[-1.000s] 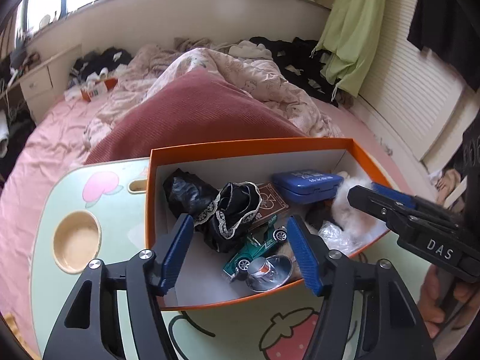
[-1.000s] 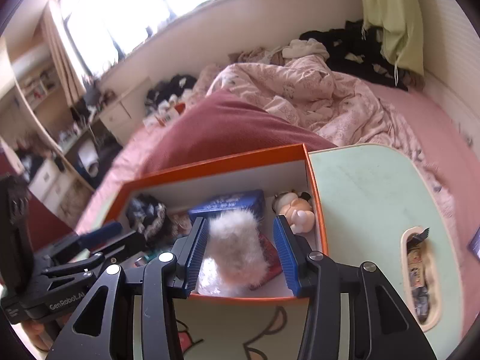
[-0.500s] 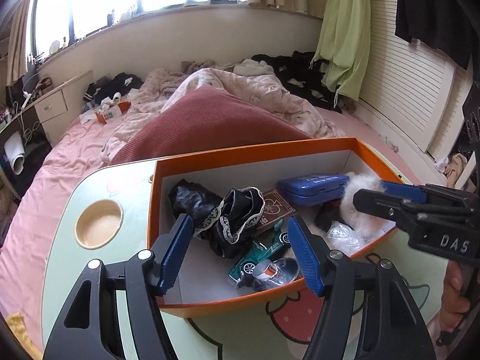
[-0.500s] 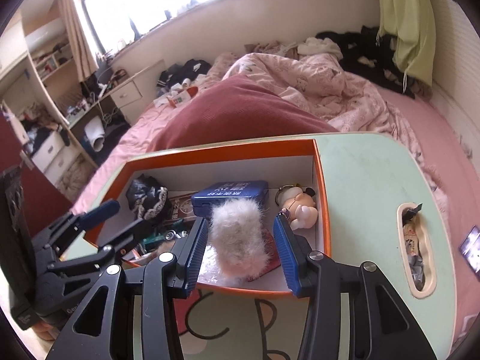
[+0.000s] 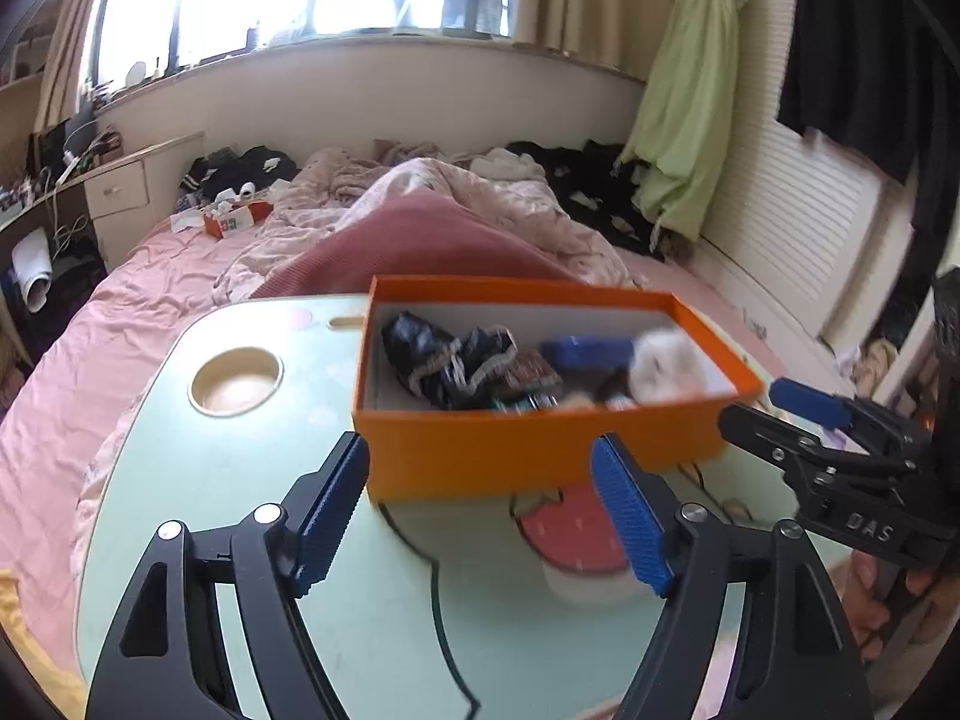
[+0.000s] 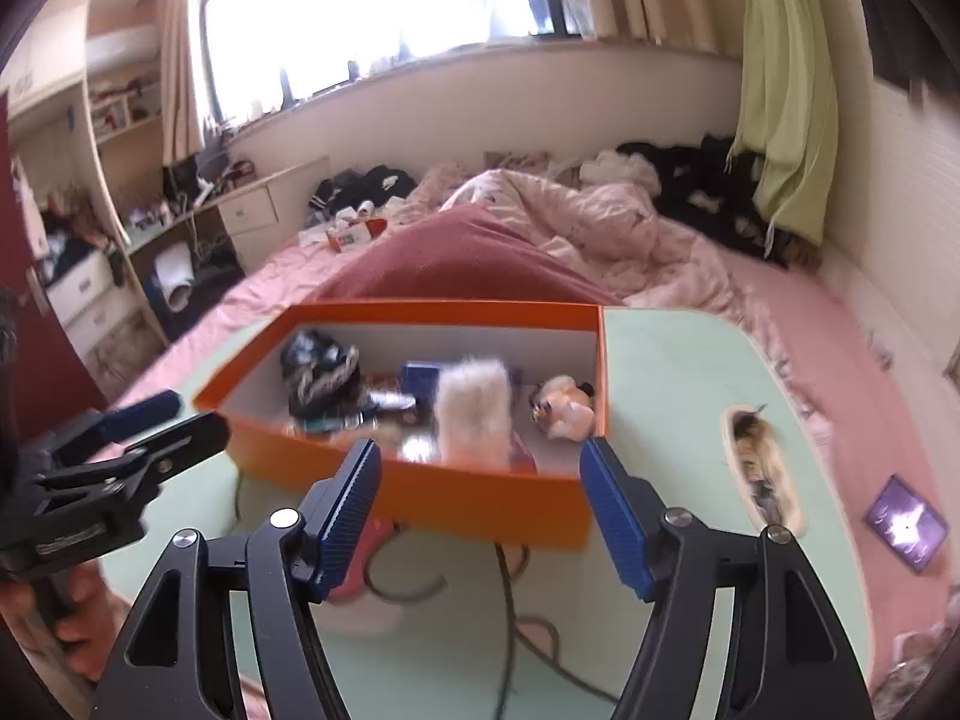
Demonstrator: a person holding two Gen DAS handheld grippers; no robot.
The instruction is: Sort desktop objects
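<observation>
The orange box (image 5: 540, 450) sits on the green table (image 5: 240, 480), holding black cloth (image 5: 444, 360), a blue tin (image 5: 591, 351) and a white fluffy thing (image 6: 474, 414). Near it, the left gripper (image 5: 480, 510) and right gripper (image 6: 480, 498) have just been opening and hold nothing. "DAS" marks the right gripper's body.

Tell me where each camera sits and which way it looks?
Left wrist: sits on the left gripper, looks forward and down over the table at the box; right gripper and a hand show at right.
Right wrist: sits on the right gripper, facing the same way; left gripper shows at left.
Shared: box, table, bed, window.
</observation>
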